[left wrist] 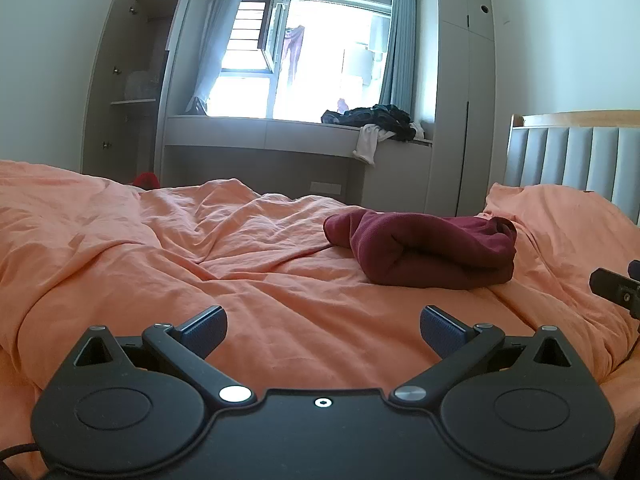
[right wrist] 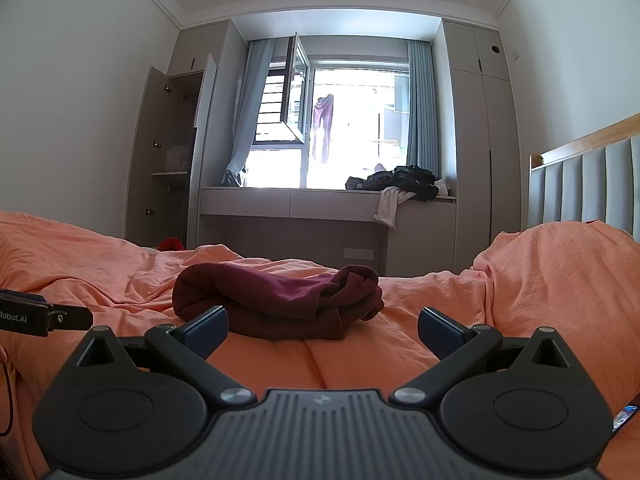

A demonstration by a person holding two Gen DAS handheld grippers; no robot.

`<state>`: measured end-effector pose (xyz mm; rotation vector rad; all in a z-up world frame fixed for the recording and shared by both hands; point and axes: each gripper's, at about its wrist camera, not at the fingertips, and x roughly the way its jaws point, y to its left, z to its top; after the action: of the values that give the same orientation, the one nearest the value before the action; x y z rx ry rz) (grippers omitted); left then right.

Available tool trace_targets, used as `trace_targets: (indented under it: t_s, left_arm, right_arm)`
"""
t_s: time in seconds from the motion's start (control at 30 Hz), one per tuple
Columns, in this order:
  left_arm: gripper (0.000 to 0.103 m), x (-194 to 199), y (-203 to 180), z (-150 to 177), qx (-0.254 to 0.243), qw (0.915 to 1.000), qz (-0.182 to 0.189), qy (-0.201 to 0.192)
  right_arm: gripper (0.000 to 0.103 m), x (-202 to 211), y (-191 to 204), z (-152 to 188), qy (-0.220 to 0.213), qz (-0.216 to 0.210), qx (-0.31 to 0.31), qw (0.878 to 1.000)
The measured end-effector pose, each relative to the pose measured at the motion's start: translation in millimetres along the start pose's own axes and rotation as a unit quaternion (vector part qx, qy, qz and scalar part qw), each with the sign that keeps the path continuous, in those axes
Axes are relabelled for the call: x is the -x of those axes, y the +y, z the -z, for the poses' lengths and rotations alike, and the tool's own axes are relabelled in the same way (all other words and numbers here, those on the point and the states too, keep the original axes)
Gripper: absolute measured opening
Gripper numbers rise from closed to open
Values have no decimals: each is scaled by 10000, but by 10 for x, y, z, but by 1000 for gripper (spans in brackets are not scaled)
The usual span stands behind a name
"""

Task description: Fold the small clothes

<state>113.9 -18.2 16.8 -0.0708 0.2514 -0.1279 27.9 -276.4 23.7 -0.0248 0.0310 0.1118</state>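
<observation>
A dark red garment (left wrist: 428, 246) lies folded into a thick bundle on the orange duvet (left wrist: 200, 264). In the left wrist view it sits ahead and to the right of my left gripper (left wrist: 323, 332), which is open and empty, well short of the cloth. The right wrist view shows the same garment (right wrist: 280, 300) just ahead and left of centre. My right gripper (right wrist: 322, 330) is open with nothing between its blue pads, its left fingertip (right wrist: 206, 330) close in front of the bundle's near edge. Each gripper shows at the other view's edge.
An orange pillow (right wrist: 560, 280) rises at the right before a grey padded headboard (right wrist: 588, 188). Beyond the bed, a window bench (right wrist: 320, 200) holds a pile of dark and white clothes (right wrist: 404, 184). An open wardrobe (right wrist: 168, 160) stands at the left.
</observation>
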Motion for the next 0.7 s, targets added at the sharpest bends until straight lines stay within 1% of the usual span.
trace_targets:
  t_s: [0.7]
  left_arm:
    - [103, 3, -3, 1, -11, 10000, 0, -3]
  right_arm:
    - [103, -5, -9, 4, 9, 0, 13, 10000]
